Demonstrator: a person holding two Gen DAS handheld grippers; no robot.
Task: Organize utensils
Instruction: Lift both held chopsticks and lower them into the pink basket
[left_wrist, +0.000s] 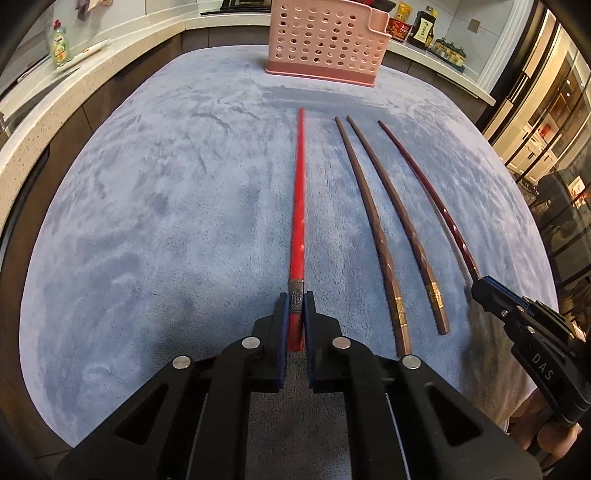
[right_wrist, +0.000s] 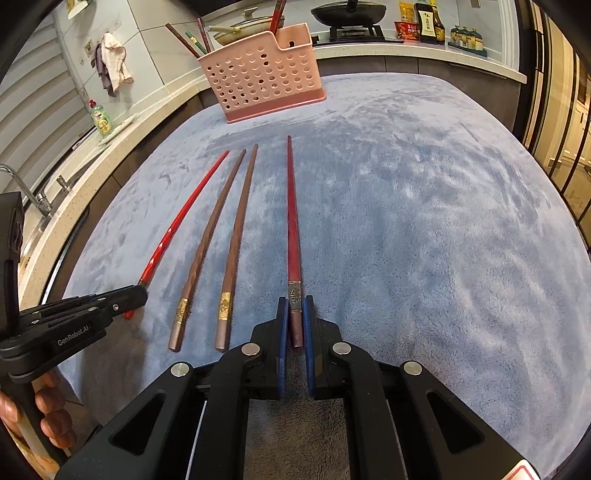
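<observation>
My left gripper (left_wrist: 295, 301) is shut on the thick end of a bright red chopstick (left_wrist: 298, 206) that lies on the blue cloth (left_wrist: 166, 206). My right gripper (right_wrist: 295, 304) is shut on the thick end of a dark red chopstick (right_wrist: 293, 221), also lying on the cloth. Two brown chopsticks (right_wrist: 218, 236) with gold bands lie side by side between them. The pink perforated utensil holder (right_wrist: 260, 74) stands upright at the far edge of the cloth, with several chopsticks in it. The right gripper shows in the left wrist view (left_wrist: 480, 286), and the left gripper shows in the right wrist view (right_wrist: 138, 293).
A speckled counter (right_wrist: 122, 133) runs along the left with a green dish-soap bottle (right_wrist: 100, 119) and a sink tap (right_wrist: 22, 184). A wok on a stove (right_wrist: 349, 13), sauce bottles (right_wrist: 428, 20) and jars stand behind the holder. Glass doors are at the right.
</observation>
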